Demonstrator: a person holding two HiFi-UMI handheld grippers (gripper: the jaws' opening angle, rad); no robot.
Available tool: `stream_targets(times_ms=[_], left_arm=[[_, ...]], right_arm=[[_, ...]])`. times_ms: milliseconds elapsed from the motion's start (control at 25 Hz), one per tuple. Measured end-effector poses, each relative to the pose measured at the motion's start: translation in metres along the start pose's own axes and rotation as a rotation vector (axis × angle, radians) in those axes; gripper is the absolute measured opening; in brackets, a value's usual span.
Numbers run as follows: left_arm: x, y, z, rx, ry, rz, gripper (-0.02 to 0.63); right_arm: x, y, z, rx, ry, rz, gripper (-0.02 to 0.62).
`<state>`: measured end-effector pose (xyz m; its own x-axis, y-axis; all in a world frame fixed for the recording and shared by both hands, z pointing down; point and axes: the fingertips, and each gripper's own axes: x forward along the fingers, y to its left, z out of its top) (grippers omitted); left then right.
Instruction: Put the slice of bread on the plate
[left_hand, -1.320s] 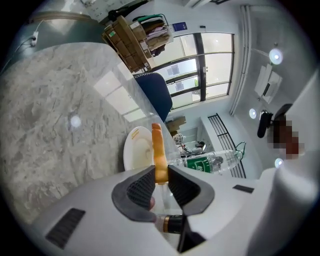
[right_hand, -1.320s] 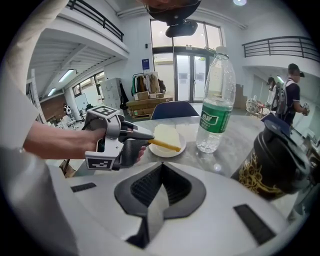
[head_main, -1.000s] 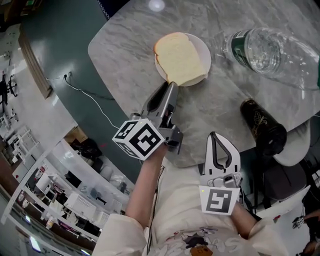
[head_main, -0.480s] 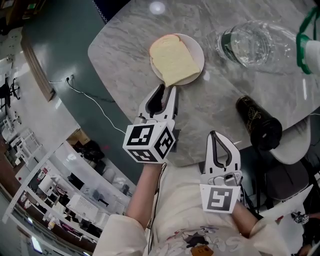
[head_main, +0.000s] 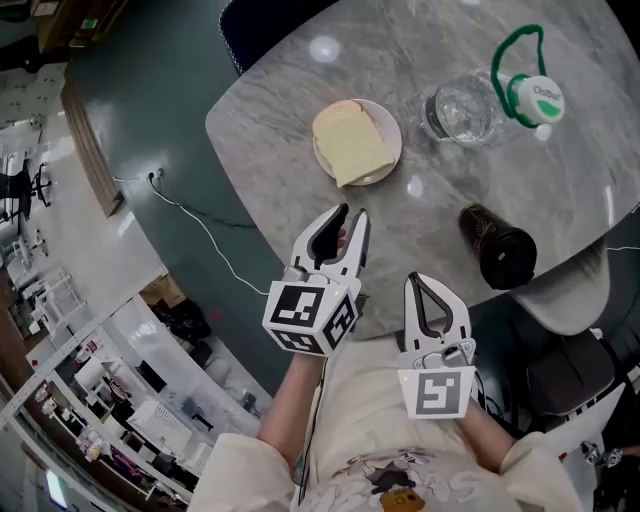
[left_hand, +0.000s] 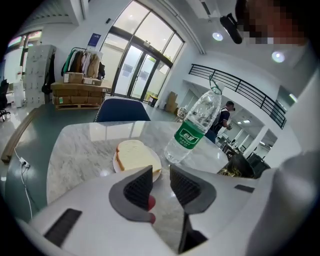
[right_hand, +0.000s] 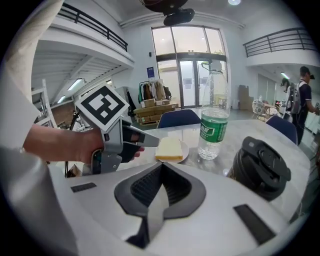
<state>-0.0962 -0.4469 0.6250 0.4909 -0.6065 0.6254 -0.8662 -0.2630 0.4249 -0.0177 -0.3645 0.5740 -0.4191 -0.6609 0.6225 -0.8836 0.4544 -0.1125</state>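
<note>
Slice of bread (head_main: 351, 146) lies flat on the white plate (head_main: 393, 152), covering most of it, one corner overhanging the rim at 6 o'clock; plate sits on the grey marble bench (head_main: 290, 90), in from its curved edge. Left gripper (head_main: 351, 213) hangs clear of the plate at its 6 o'clock, pointing toward the bread and touching nothing; jaws stand apart with only bench surface showing between them in the left gripper view; they have just been moving, opened wide and then eased in a shade. Right gripper (head_main: 417, 280) sits at 4 o'clock of the left one, close to the person's body at the bench's near edge; its jaws are pressed together, nothing between them. Clear water bottle (head_main: 460, 108) with a green label stands at 3 o'clock of the plate, near but apart from it; its cap with green loop (head_main: 535, 97) shows just beyond. Dark flask (head_main: 497, 247) is at 5 o'clock of the plate, well apart, near the bench's edge.
</note>
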Motion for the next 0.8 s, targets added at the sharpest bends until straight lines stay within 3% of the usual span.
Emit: stream_targets(times_ms=[160,400,520,640,800], left_arm=[[-0.027,-0.023,0.013,-0.011,-0.021,-0.011,0.114],[-0.081,-0.055,0.033,0.084,-0.083,0.074,0.065],[-0.113,-0.071,0.032,0.085,-0.114,0.127,0.032],[-0.138,-0.087,0.019,0.098,-0.093,0.154,0.011],[-0.162,-0.104,0.001,0.062,-0.085,0.143,0.010]], right_arm=[[-0.019,0.012,0.006,0.065,0.005,0.074,0.006],[-0.050,0.022,0.021,-0.025,-0.032,0.129,0.005],[-0.063,0.026,0.034,-0.063,-0.067,0.168,0.005],[-0.075,0.031,0.047,-0.094,-0.108,0.166,0.005],[-0.090,0.046,0.052,-0.156,-0.124,0.173,0.005]])
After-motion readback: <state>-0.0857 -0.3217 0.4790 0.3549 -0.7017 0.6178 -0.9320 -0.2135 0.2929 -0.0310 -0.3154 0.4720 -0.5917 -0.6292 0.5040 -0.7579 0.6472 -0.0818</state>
